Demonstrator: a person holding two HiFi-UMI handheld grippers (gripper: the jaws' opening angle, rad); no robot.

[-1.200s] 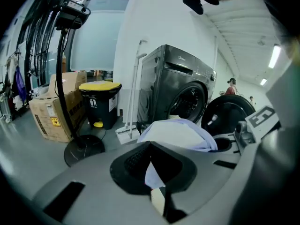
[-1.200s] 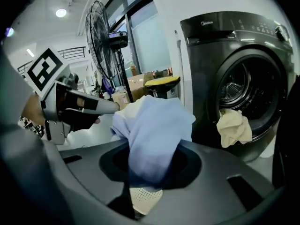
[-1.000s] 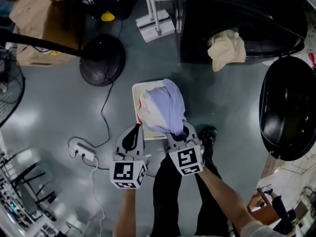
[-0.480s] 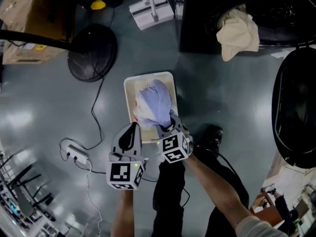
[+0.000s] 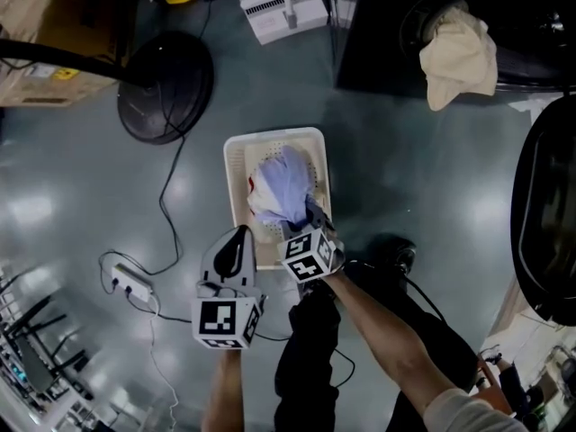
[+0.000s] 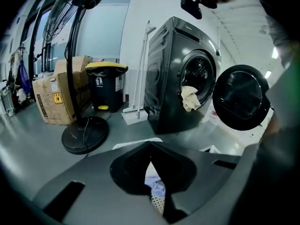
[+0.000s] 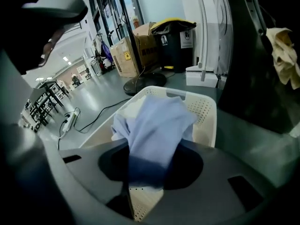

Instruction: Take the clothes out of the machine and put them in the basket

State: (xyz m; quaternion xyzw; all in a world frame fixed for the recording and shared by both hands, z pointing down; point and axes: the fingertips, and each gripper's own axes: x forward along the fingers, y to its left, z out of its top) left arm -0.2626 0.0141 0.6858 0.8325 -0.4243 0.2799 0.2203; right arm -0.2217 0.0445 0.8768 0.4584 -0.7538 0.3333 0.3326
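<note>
Lavender garment [image 5: 283, 183], bunched in a heap, is lying inside the white perforated basket [image 5: 236, 151] at the centre of the head view, its trailing end running toward 6 o'clock into the right gripper [image 5: 311, 226]. The right gripper is pointing steeply down over the basket's near rim, at 5 o'clock from the heap, and is pinching that end of the cloth. Its jaws have just been opening a little, and the right gripper view is showing the fabric passing between them and spreading out beyond into the basket. The left gripper [image 5: 239, 239] is hovering just outside the basket's near left corner, at 7 o'clock from the garment and apart from it. The left gripper view is showing its jaws closed tip to tip on nothing, with basket mesh and a fold of lavender cloth appearing through the slit behind the tips. The dark washing machine [image 5: 396, 34] is standing at 1 o'clock from the basket, well apart, its round door [image 5: 551, 196] swung open at 3 o'clock and a beige cloth [image 5: 459, 48] hanging out of the drum opening. A black fan base [image 5: 165, 84] is sitting at 10 o'clock from the basket, and a white power strip [image 5: 126, 282] is lying at 8 o'clock.
</note>
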